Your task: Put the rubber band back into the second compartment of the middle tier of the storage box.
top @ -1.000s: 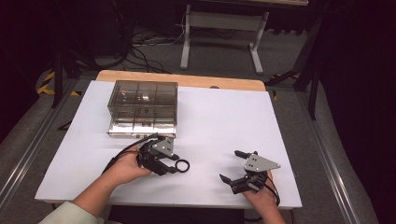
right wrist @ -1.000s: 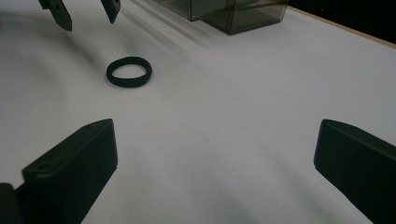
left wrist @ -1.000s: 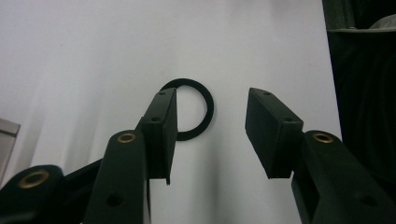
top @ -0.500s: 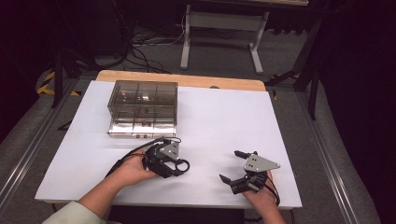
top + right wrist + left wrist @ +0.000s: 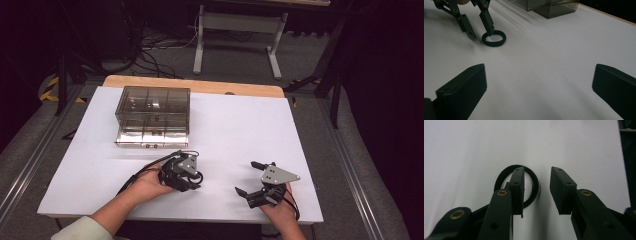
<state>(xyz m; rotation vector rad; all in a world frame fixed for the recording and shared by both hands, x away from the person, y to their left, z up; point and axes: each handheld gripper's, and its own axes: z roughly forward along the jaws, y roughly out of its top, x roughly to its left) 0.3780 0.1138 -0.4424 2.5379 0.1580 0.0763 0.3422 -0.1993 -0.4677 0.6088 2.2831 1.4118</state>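
A clear smoky plastic box (image 5: 153,116) with small compartments stands in the upper left part of the white table (image 5: 240,130), and shows again at the top of the right gripper view (image 5: 549,6). A strip of bare wood (image 5: 200,86) runs along the table's far edge. Beyond it, at the top centre of the high view, a grey metal stand (image 5: 240,22) rests on the floor, with loose dark cables (image 5: 160,42) to its left.
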